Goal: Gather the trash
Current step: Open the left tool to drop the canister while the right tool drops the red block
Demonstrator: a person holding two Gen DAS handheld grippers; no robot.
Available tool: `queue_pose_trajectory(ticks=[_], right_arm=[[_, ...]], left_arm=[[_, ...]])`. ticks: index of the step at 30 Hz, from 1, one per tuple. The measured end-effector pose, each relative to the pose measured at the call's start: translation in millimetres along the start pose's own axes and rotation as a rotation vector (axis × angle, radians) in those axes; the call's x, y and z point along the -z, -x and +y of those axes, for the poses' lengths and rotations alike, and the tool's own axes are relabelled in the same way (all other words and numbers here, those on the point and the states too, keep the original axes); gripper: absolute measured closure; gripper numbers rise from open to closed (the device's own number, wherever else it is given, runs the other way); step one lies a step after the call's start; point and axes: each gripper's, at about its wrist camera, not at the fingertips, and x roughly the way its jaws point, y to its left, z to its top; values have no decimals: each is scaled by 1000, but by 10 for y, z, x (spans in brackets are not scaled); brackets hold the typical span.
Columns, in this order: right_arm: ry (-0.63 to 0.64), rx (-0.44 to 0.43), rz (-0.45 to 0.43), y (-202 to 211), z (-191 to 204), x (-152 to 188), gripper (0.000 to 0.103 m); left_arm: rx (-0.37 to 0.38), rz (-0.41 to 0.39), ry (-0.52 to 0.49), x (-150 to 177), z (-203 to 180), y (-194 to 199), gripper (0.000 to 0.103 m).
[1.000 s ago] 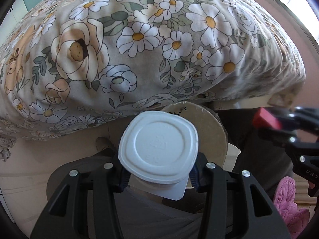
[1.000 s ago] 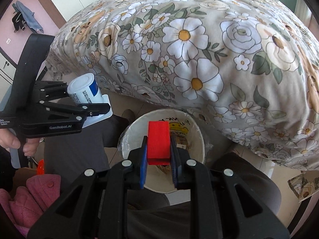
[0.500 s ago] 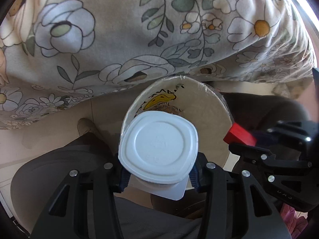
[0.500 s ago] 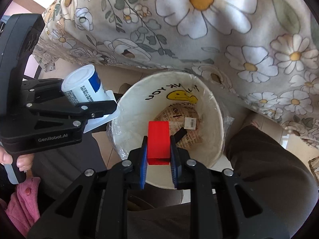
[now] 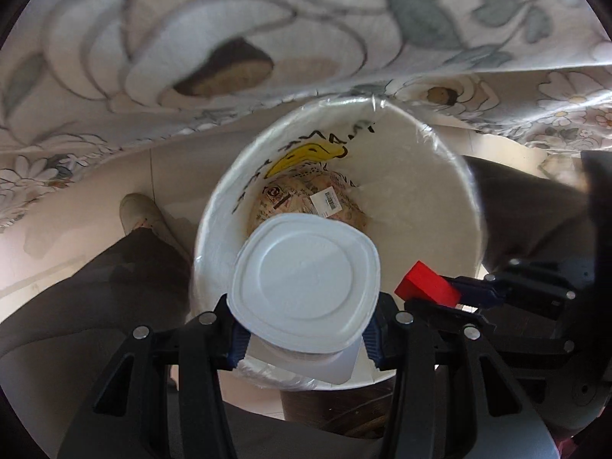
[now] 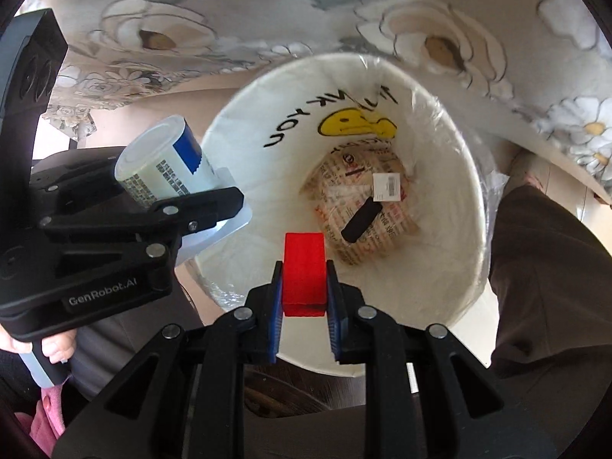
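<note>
A white plastic cup (image 5: 306, 287) with a blue-and-white label is pinched between the fingers of the left gripper (image 5: 304, 334), its base turned forward, and is held over the near rim of the white bin (image 5: 440, 199). A red block (image 6: 304, 273) is clamped between the fingers of the right gripper (image 6: 304, 306), just above the bin's (image 6: 459, 199) opening. Ahead of both sets of fingers, crumpled printed paper (image 6: 386, 206) and a black stick (image 6: 361, 220) are seen at the bottom. A floral bedcover (image 6: 267, 7) is draped beyond the bin.
</note>
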Motion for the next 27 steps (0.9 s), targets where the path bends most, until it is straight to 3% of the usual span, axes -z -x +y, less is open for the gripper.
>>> queue_pose_trajectory(ticks=[13, 18, 22, 27], right_arm=[[-31, 111, 72, -415, -170, -157, 82], [-7, 154, 66, -467, -178, -189, 82], [-2, 177, 95, -524, -183, -205, 79], [5, 178, 81, -489, -177, -199, 73]], left_arm=[[56, 118, 50, -141, 104, -489, 53], [23, 111, 38, -148, 56, -546, 53], [18, 115, 42, -147, 47, -568, 39], [6, 120, 35, -161, 41, -628, 39]])
